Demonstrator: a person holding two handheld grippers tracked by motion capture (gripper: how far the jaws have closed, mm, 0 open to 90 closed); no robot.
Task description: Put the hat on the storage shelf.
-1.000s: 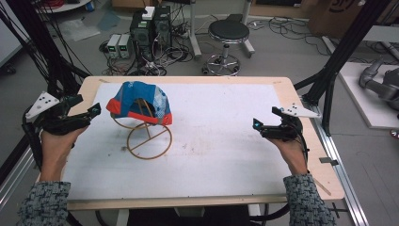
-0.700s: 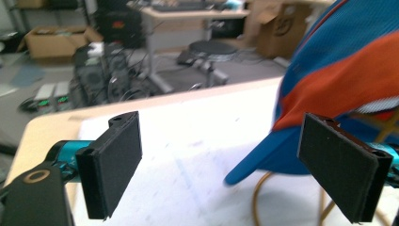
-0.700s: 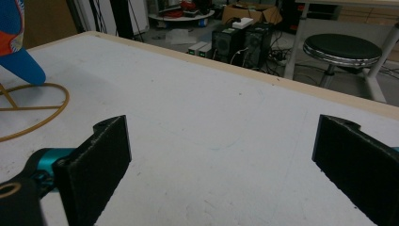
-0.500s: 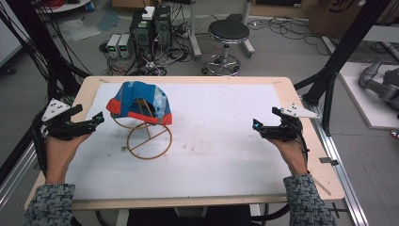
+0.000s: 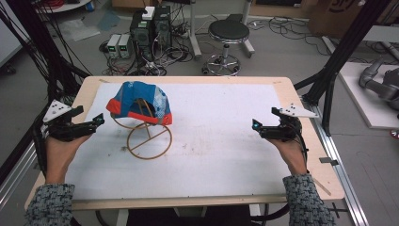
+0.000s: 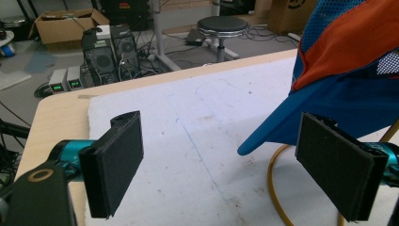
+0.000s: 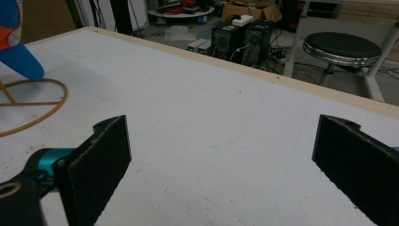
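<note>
A blue cap [image 5: 139,102] with orange trim sits on a yellow wire stand [image 5: 149,141] at the left middle of the table. My left gripper [image 5: 97,120] hovers just left of the cap, open and holding nothing. In the left gripper view the open gripper [image 6: 226,165] points at the cap's blue brim [image 6: 282,127], and the stand's ring [image 6: 273,188] lies low between the pads. My right gripper [image 5: 256,127] is open over the right side of the table, far from the cap. The right gripper view has the gripper [image 7: 221,160] over bare mat, with the brim [image 7: 19,59] and ring [image 7: 33,101] at far left.
A white mat [image 5: 221,141] covers the wooden table [image 5: 282,84]. Beyond the far edge stand a black stool [image 5: 228,33] and computer boxes [image 5: 150,23] with cables. Black frame posts [image 5: 343,52] rise at the right.
My left gripper has shifted a little right and toward the near edge, closer to the cap's brim. The right gripper has hardly moved.
</note>
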